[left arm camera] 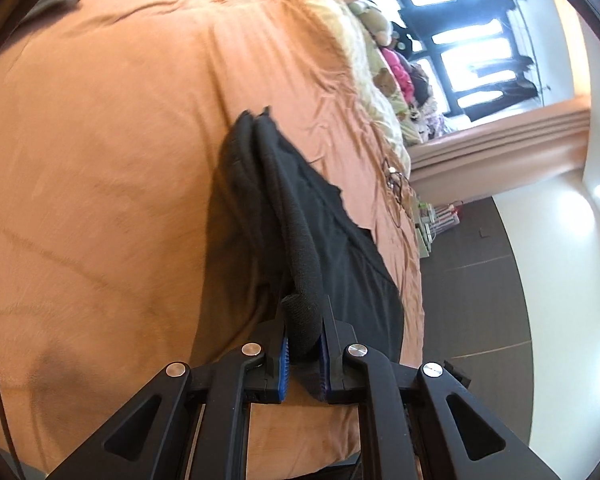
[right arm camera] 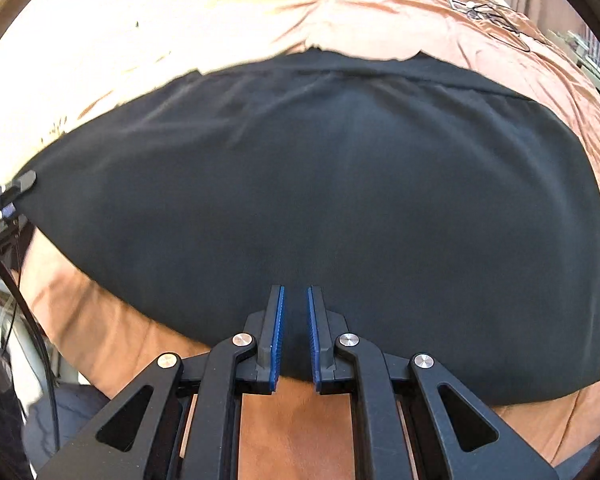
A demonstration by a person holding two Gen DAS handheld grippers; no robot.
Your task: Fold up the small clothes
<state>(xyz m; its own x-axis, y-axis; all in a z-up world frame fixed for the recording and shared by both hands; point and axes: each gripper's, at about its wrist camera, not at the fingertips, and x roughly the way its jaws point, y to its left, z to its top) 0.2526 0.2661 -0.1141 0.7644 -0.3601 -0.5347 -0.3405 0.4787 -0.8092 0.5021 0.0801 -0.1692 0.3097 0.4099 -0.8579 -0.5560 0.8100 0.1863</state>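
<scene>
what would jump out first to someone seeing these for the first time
The black garment, spread wide across the orange bedspread and filling most of the right wrist view. Next, both grippers pinching its near edge: the right gripper at the middle, the left gripper clamped on a rolled fold. The bright window sits beyond the bed.

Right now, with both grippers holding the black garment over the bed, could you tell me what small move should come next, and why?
Probably carry the left gripper across toward the far edge. It pinches a rolled edge of the black garment, and the right gripper holds the near hem above the orange bedspread, so the cloth hangs spread, not yet folded.
</scene>
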